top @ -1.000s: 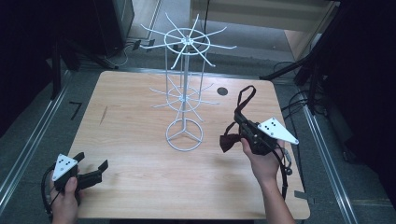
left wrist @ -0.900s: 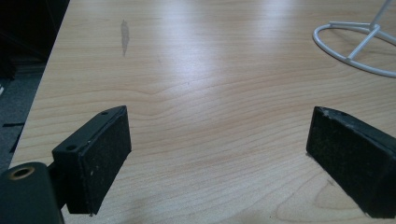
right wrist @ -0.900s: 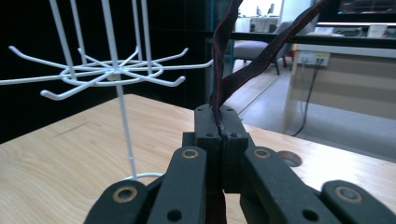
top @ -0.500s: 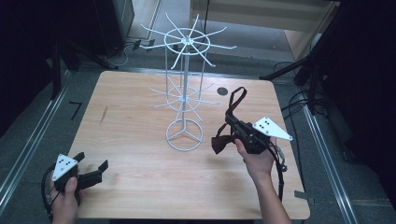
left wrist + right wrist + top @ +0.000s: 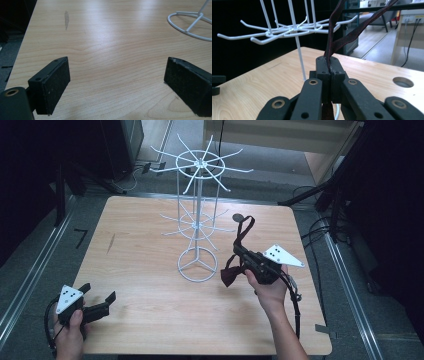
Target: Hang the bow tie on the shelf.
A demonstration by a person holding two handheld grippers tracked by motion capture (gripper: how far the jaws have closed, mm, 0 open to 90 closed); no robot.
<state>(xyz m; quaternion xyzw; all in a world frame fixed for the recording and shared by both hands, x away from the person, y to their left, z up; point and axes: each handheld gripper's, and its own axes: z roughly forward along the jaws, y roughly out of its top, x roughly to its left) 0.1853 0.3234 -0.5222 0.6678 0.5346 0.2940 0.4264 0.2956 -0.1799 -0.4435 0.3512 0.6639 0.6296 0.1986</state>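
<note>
Item: bow tie [image 5: 231,275], dark red, with strap loop [image 5: 244,229]. Held above the table [image 5: 150,245], right of the rack [image 5: 198,220] base, well clear of the surface.

Right gripper [image 5: 239,256]: jaws clamped on the strap, loop standing up past the jaw tips, bow hanging below them.

Left gripper [image 5: 100,304]: jaws spread wide, nothing between them, low over the near left corner, well apart from the rack.

Rack: white wire, two tiers of hooks, ring base.

Risks, as judged: the limp loop could collapse and miss a hook; the jaws could knock a prong and tip the light, unsteadied rack; the thin strap could slip from the pinch.
</note>
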